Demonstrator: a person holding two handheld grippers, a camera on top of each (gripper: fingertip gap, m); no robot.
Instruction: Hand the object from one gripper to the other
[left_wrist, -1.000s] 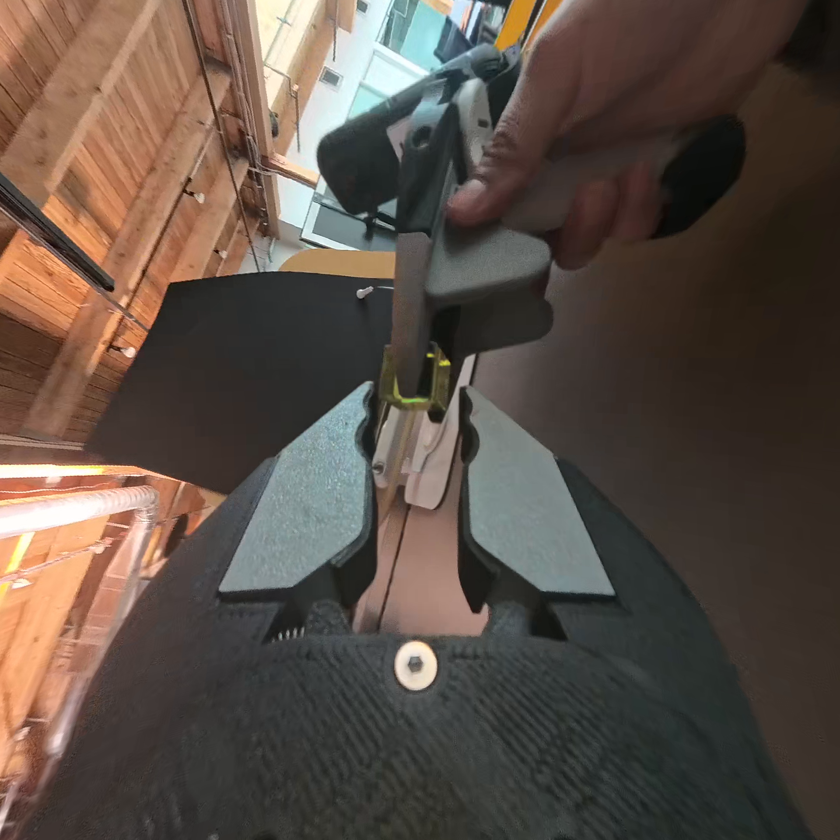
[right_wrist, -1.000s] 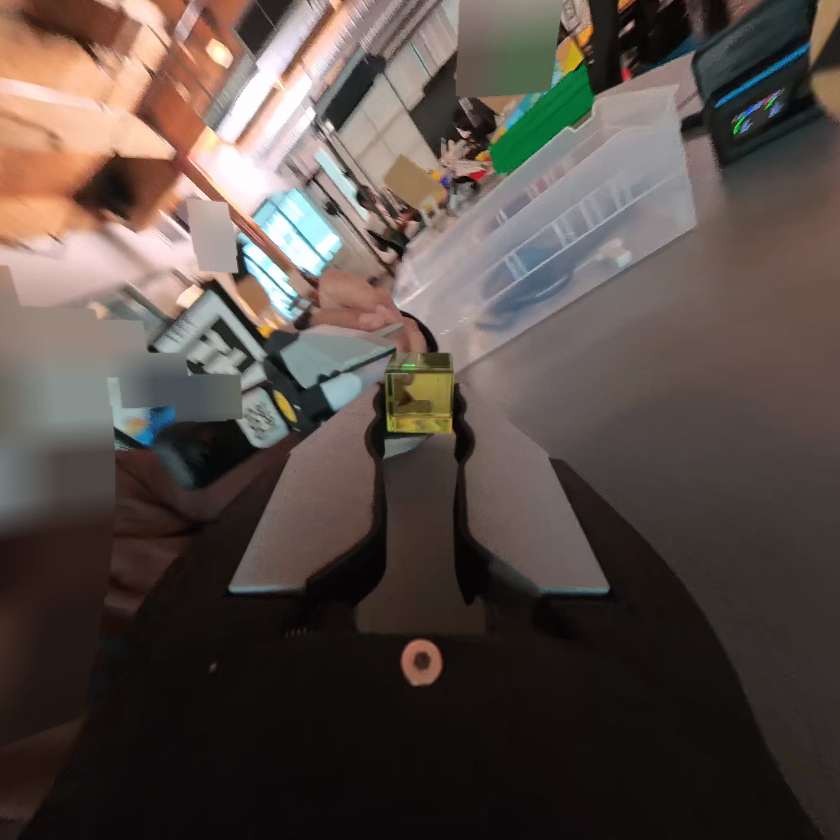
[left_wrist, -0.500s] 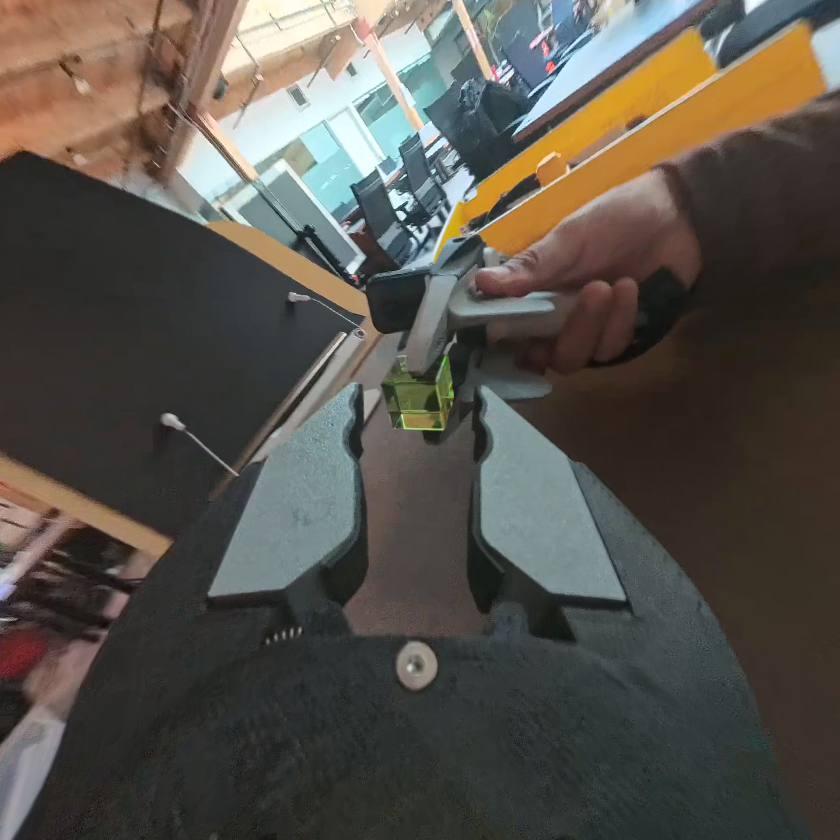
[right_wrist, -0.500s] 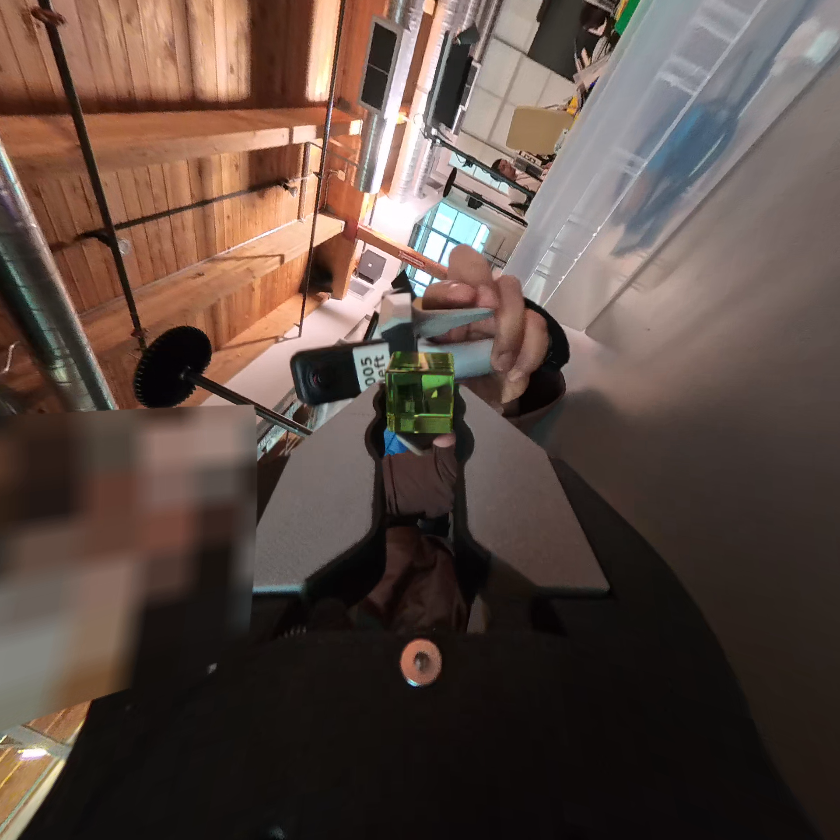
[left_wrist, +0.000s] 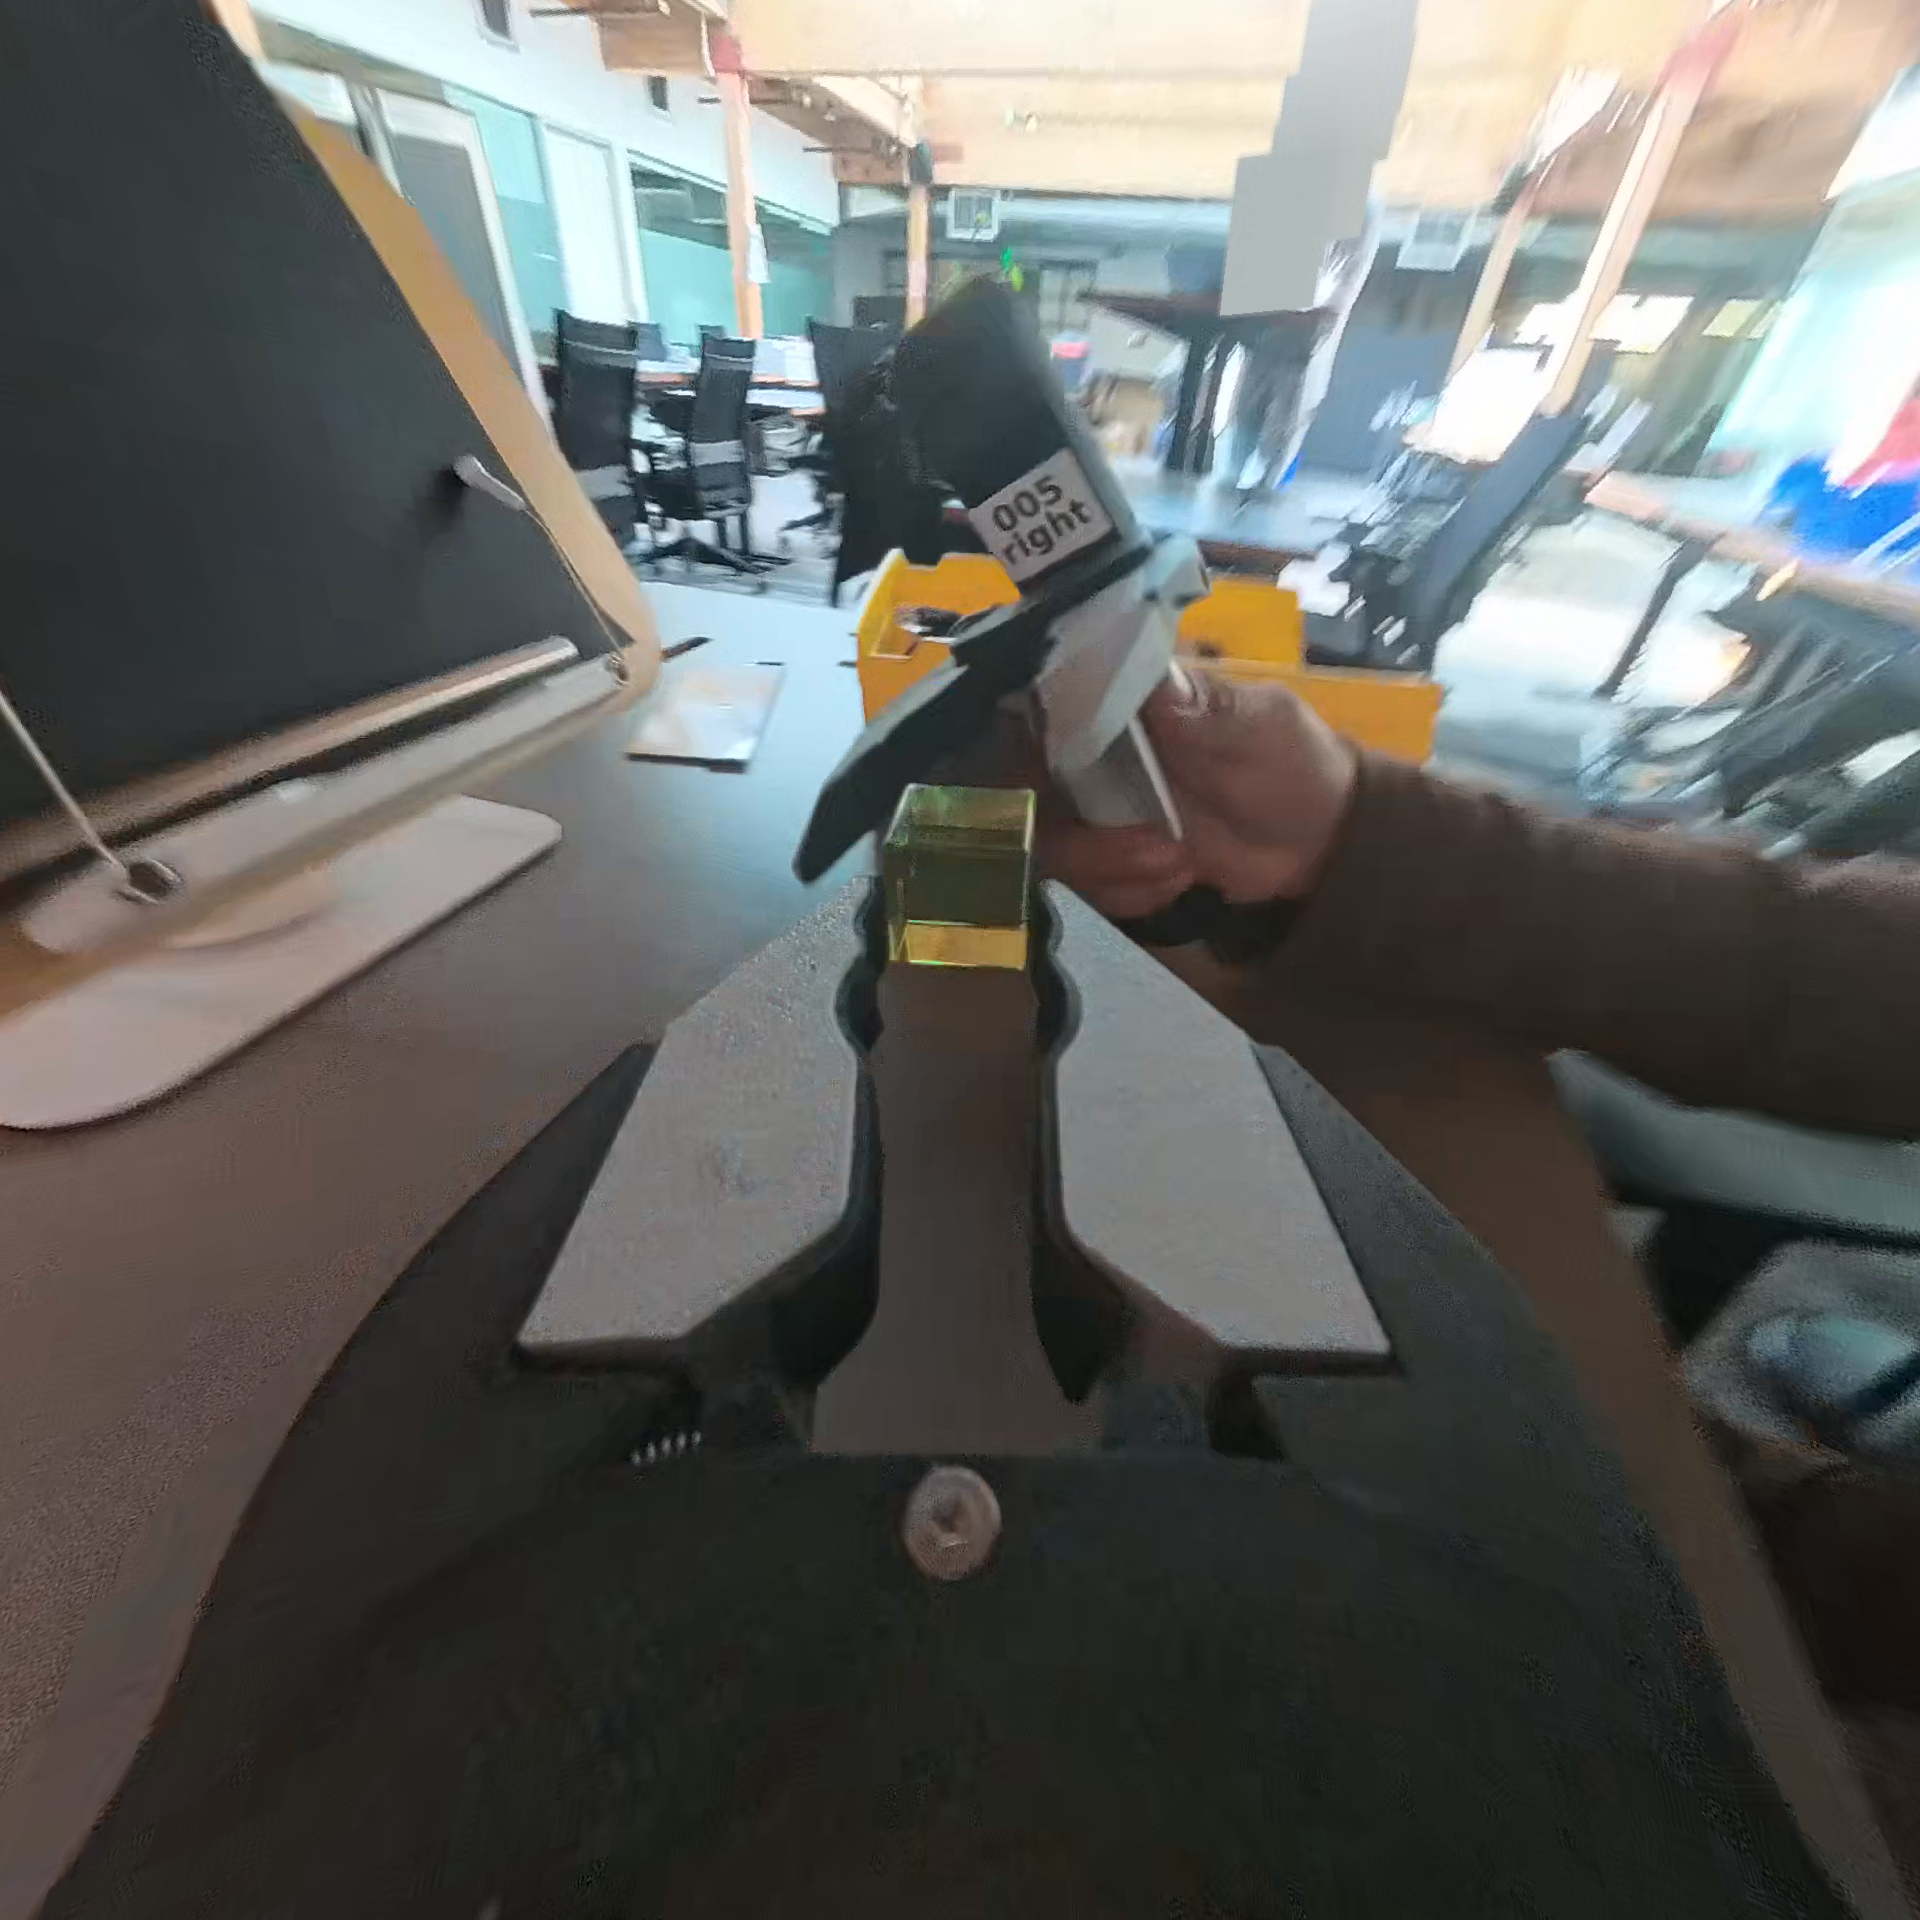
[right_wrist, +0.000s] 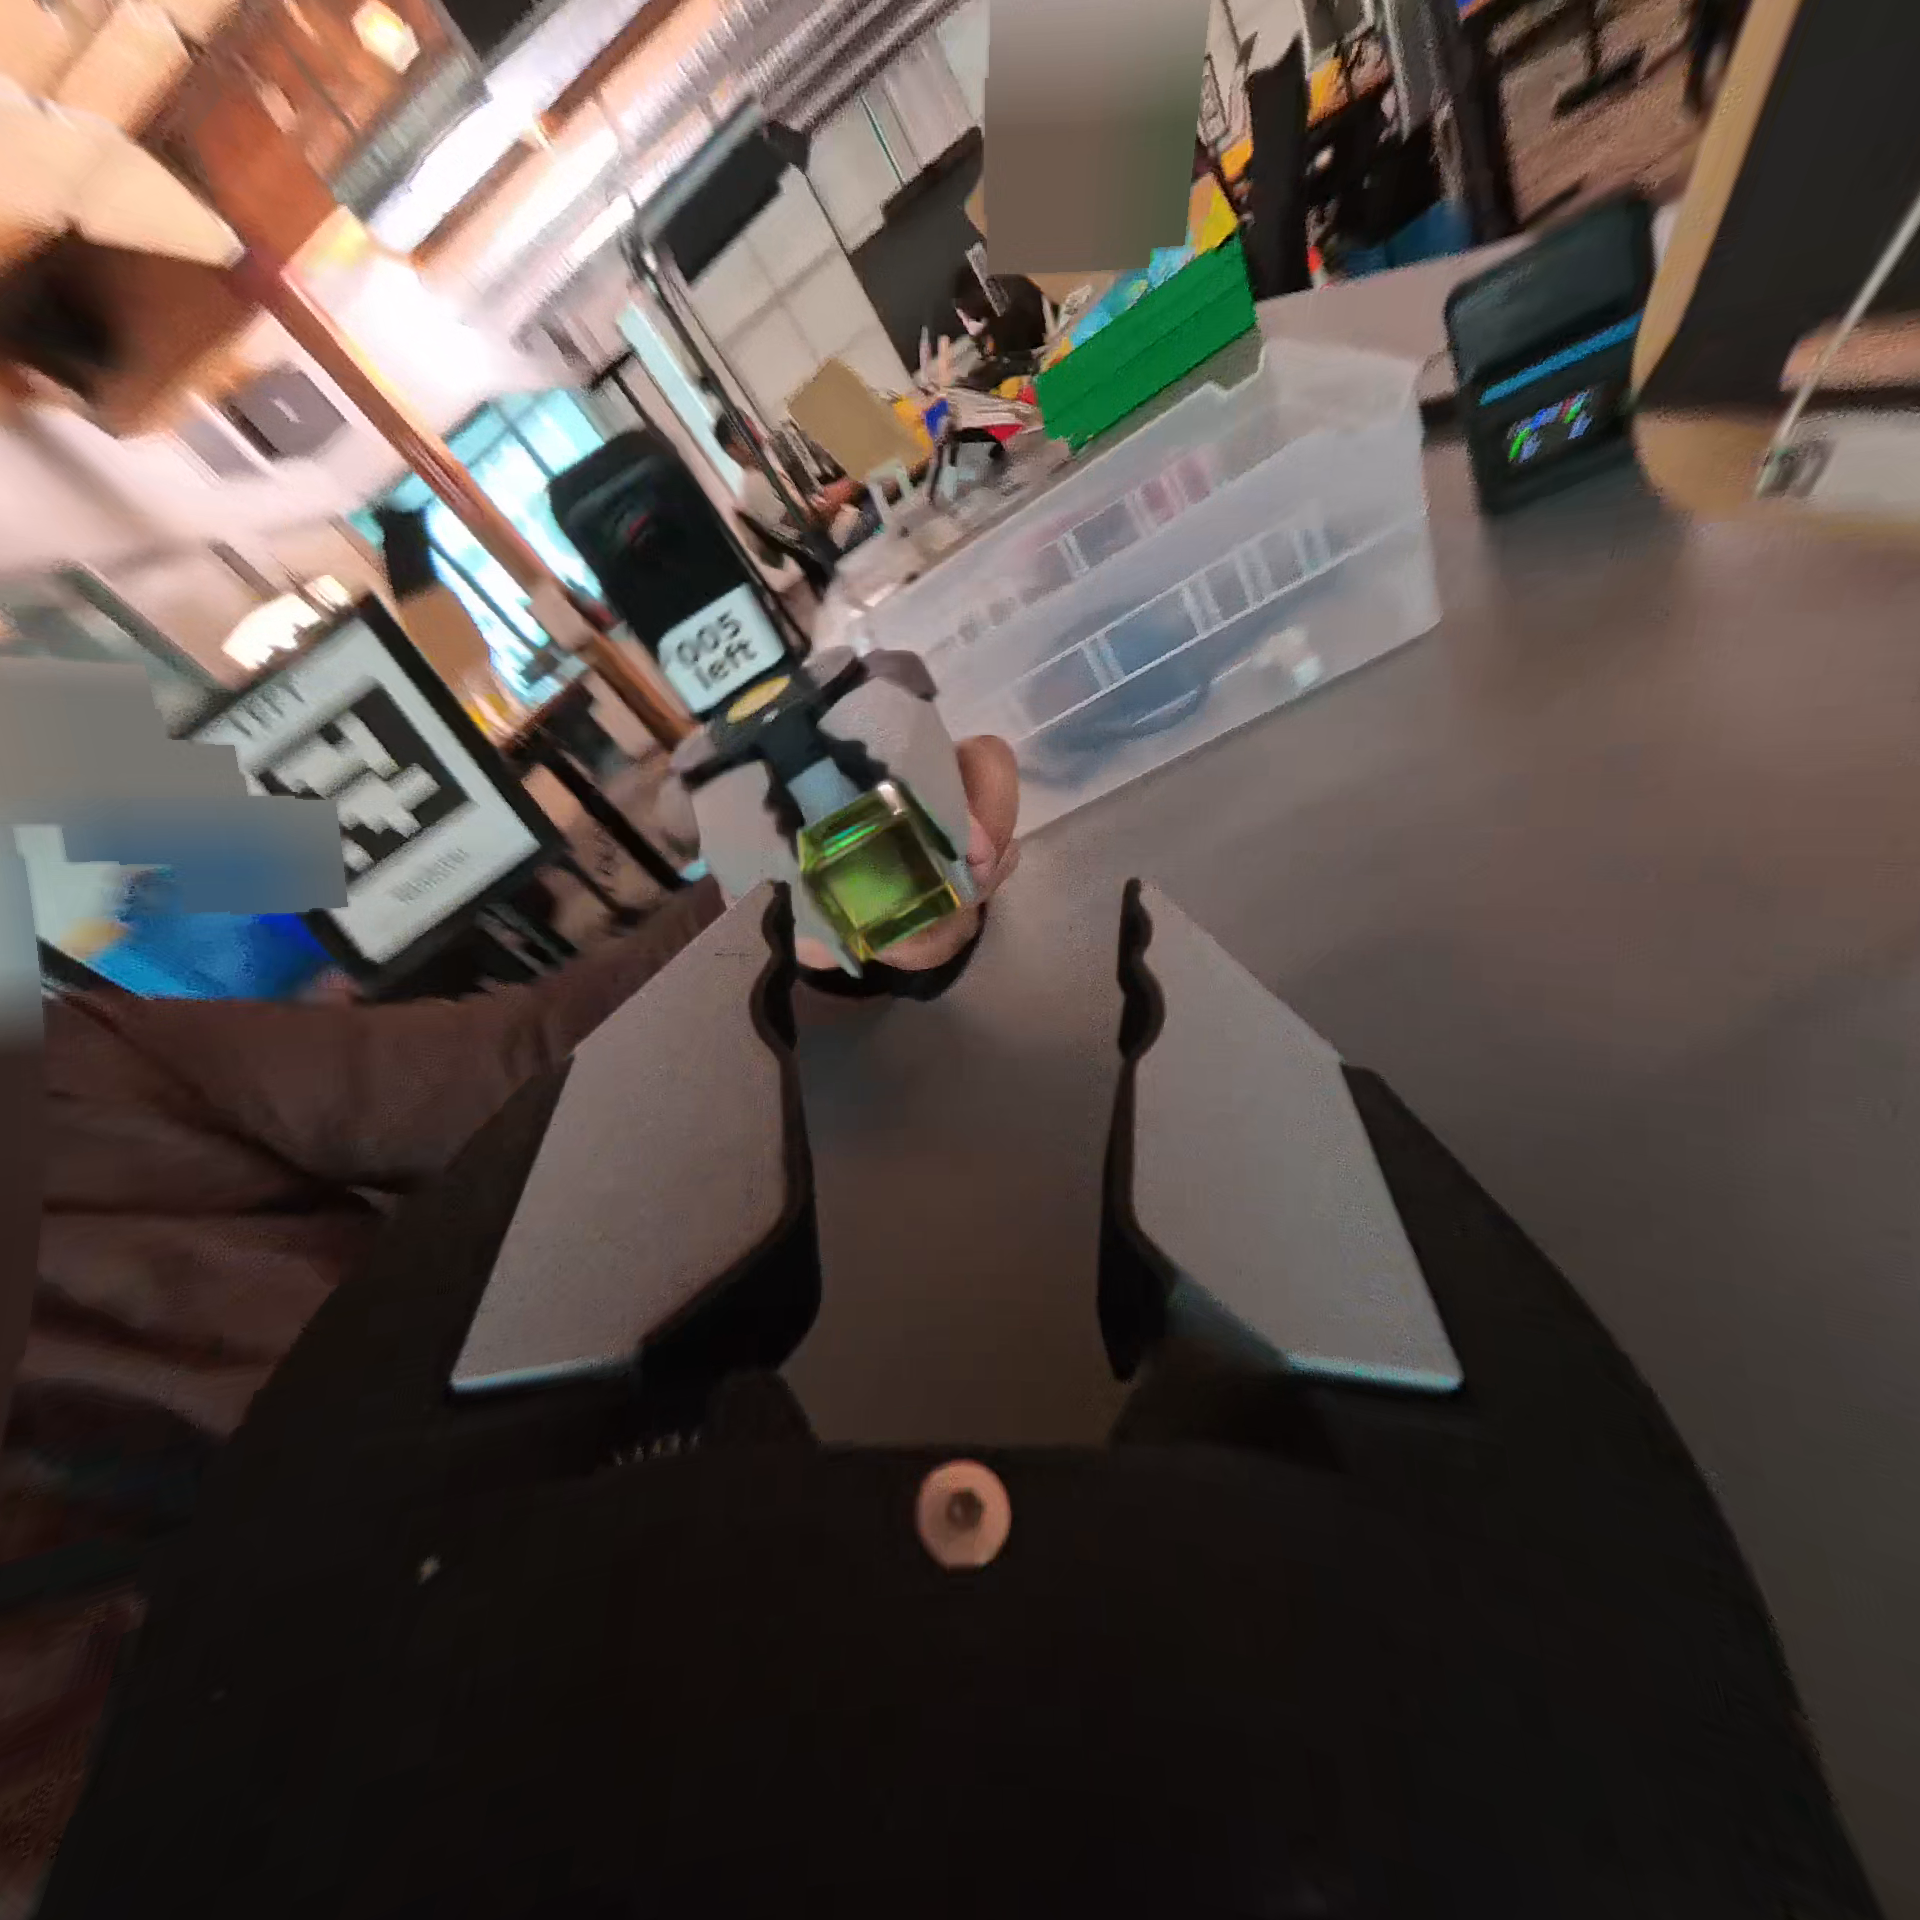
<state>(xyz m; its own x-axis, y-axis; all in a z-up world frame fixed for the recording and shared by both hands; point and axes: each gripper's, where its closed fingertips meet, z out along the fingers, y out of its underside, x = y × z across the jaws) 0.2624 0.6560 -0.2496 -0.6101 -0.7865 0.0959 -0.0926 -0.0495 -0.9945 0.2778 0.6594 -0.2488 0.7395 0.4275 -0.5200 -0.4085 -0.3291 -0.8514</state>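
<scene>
While the left gripper (left_wrist: 958, 925) pinches the cube (left_wrist: 958, 875) between its fingertips above the table (left_wrist: 343, 1049), the right gripper (right_wrist: 951, 914) stands with its fingers spread and nothing between them. Seen from the right wrist, the cube (right_wrist: 878, 871) sits just beyond the right gripper's left fingertip, apart from it.
</scene>
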